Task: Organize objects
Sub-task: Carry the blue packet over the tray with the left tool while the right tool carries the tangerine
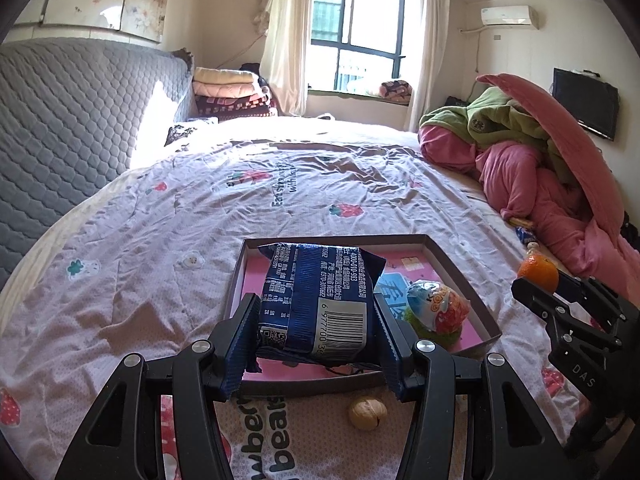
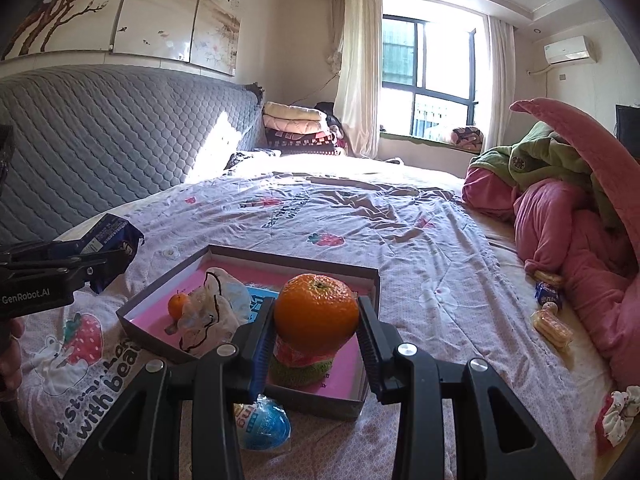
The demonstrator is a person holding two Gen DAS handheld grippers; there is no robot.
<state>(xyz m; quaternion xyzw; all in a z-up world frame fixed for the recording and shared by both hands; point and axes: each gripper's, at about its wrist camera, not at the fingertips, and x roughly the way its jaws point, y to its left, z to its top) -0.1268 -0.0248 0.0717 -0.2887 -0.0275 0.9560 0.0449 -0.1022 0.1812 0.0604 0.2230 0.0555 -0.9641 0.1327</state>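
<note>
left claw (image 1: 316, 344): pinching blue packet (image 1: 316, 292), held over box (image 1: 460, 264) at 12 o'clock. right claw (image 2: 316, 332): pinching orange (image 2: 316, 312) above box's near corner. advice: lower each into bare pink floor, clear of egg (image 1: 438, 306), before letting go.

Blue snack packet (image 1: 316, 304) and orange (image 2: 316, 312) held above grey tray (image 2: 248, 254)

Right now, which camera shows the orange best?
The right wrist view: the orange sits big and centred there, pinched between the right tongs above the box, stem end up. The left wrist view shows the same orange only small at the right edge, partly hidden by those tongs.
</note>
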